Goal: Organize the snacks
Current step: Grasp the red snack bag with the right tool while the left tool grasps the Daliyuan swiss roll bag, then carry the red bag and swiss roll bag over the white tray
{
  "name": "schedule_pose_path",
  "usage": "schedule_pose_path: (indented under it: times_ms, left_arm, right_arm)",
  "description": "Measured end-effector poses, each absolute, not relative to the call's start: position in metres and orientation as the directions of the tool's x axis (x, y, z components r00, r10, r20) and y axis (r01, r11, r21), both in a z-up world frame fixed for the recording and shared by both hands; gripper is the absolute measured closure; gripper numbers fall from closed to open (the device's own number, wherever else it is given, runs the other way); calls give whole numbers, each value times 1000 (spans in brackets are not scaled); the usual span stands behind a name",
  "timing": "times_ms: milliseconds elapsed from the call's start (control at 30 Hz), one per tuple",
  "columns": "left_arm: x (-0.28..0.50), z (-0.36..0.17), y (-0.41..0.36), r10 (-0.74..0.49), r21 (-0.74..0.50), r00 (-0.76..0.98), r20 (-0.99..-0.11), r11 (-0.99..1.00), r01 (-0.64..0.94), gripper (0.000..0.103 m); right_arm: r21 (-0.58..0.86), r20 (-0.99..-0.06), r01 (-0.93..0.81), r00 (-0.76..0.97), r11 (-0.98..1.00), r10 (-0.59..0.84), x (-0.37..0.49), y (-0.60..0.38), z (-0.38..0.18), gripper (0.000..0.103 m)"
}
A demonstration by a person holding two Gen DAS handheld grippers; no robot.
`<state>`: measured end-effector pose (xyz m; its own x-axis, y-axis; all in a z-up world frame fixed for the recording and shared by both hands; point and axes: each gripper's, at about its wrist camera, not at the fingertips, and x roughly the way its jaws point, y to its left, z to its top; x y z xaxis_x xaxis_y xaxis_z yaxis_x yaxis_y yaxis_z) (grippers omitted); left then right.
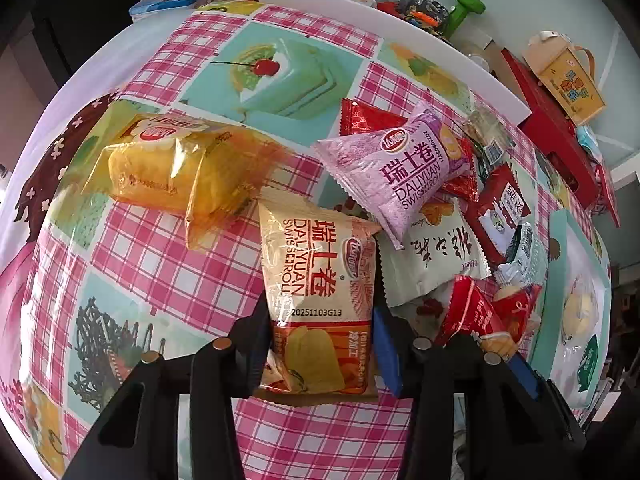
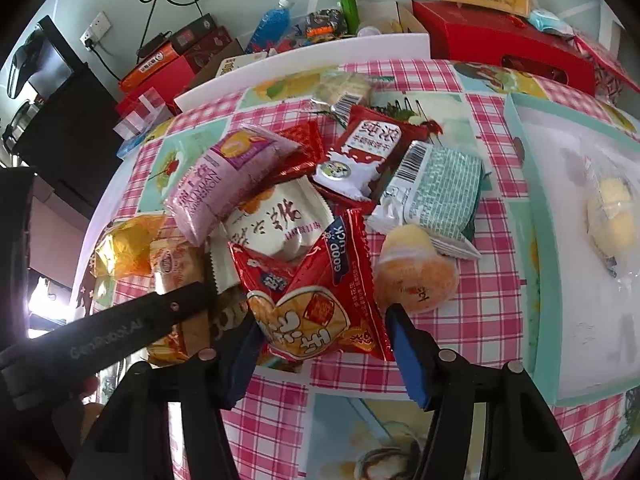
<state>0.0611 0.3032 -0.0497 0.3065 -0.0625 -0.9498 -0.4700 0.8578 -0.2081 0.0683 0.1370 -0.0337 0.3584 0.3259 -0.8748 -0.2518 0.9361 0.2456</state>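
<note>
a: left wrist view?
b: left gripper [image 1: 320, 344] clamped on beige swiss roll packet [image 1: 318, 296], lifted over pink checked tablecloth [image 1: 160, 248].
a: right wrist view?
b: right gripper [image 2: 322, 344] spread wide around red peanut packet [image 2: 320, 300] at snack pile's near edge.

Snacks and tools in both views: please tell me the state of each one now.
Left tool: closed on the beige Swiss roll pack.
Beige Swiss roll pack: sealed, held between the fingers.
Right tool: open, around the red peanut pack, not gripping.
Red peanut pack: sealed, lying at the pile's edge.
Purple Swiss roll pack: sealed, lying on other packs.
Yellow cake pack: sealed, lying apart from the pile.
Teal tray: holds one wrapped cake.
</note>
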Motion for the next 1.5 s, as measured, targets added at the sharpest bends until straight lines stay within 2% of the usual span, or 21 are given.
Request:
schedule_pose_path:
  times_ms: [233, 433, 1133, 1500]
  left_arm:
    - [53, -47, 305, -47, -194, 303, -952, 858, -475, 60]
    - [51, -46, 304, -51, -204, 308, -950, 848, -490, 66]
    - [26, 7, 299, -31, -239, 416, -909, 855, -459, 66]
    - [31, 30, 273, -40, -249, 463, -886, 882, -399, 66]
  right_arm:
    - [252, -870, -261, 359, 932, 336, 69, 136, -35, 40]
    - [271, -853, -272, 377, 923, 361, 67, 133, -28, 46]
    - [317, -793, -288, 441, 903, 420, 55, 108, 13, 48]
    - [284, -794, -222, 491, 933, 359, 54, 72, 25, 48]
